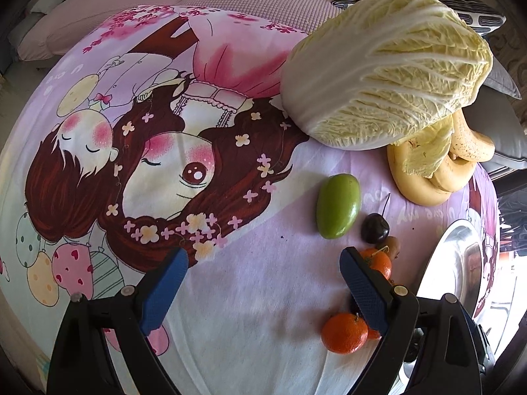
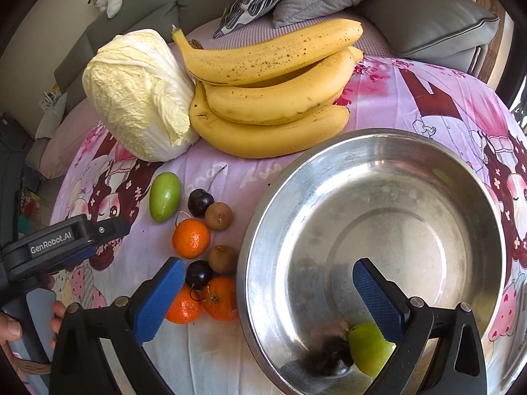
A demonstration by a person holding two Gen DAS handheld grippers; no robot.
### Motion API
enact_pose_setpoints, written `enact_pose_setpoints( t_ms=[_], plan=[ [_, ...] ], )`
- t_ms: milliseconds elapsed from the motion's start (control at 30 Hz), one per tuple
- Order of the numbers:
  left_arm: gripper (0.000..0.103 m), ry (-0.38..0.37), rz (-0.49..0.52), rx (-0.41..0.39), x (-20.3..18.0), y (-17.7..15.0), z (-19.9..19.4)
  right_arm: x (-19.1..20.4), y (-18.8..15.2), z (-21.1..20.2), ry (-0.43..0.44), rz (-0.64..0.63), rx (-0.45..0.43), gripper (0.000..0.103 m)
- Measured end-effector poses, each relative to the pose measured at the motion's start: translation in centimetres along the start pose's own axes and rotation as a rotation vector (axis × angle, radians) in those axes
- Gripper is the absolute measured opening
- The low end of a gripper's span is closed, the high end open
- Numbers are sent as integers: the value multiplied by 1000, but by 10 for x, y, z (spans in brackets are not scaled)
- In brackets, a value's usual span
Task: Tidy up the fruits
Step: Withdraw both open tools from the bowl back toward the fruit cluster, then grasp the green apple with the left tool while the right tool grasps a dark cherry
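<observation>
A steel bowl (image 2: 477, 217) sits on the cartoon-print cloth and holds a green fruit (image 2: 367, 349) and a blurred dark fruit (image 2: 329, 355) near its front wall. My right gripper (image 2: 266, 275) is open and empty, straddling the bowl's left rim. Left of the bowl lie three tangerines (image 2: 191, 238), two dark plums (image 2: 200, 201), two brown kiwis (image 2: 218, 216) and a green fruit (image 2: 164, 196). My left gripper (image 1: 263, 258) is open and empty above the cloth, left of a tangerine (image 1: 344, 332); it also shows in the right wrist view (image 2: 98, 240).
A napa cabbage (image 2: 138, 95) and a bunch of bananas (image 2: 270, 98) lie at the back of the cloth. The cabbage (image 1: 385, 69) partly covers the bananas (image 1: 425, 184) in the left wrist view. Cushions (image 2: 428, 16) and a grey sofa stand behind.
</observation>
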State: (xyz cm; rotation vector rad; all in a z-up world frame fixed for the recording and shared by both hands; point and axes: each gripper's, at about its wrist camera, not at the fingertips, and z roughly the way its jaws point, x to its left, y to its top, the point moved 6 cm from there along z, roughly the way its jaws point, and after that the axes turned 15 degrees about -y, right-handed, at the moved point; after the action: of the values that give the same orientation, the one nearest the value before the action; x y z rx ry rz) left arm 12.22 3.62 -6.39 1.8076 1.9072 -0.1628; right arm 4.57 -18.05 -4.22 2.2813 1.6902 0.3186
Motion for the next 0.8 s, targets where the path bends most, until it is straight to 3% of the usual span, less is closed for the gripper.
enact_pose_setpoints(
  t_ms=[233, 433, 600, 800],
  plan=[
    [100, -68, 16, -14, -2, 32, 16, 5, 0, 10, 10, 24, 44, 103],
    [101, -96, 34, 8, 3, 55, 22, 17, 25, 11, -31, 0, 49, 103],
    [100, -106, -17, 34, 18, 72, 26, 38, 48, 16, -44, -60, 130, 103],
    [100, -114, -54, 44, 32, 94, 28, 48, 71, 26, -40, -44, 230, 103]
  ],
)
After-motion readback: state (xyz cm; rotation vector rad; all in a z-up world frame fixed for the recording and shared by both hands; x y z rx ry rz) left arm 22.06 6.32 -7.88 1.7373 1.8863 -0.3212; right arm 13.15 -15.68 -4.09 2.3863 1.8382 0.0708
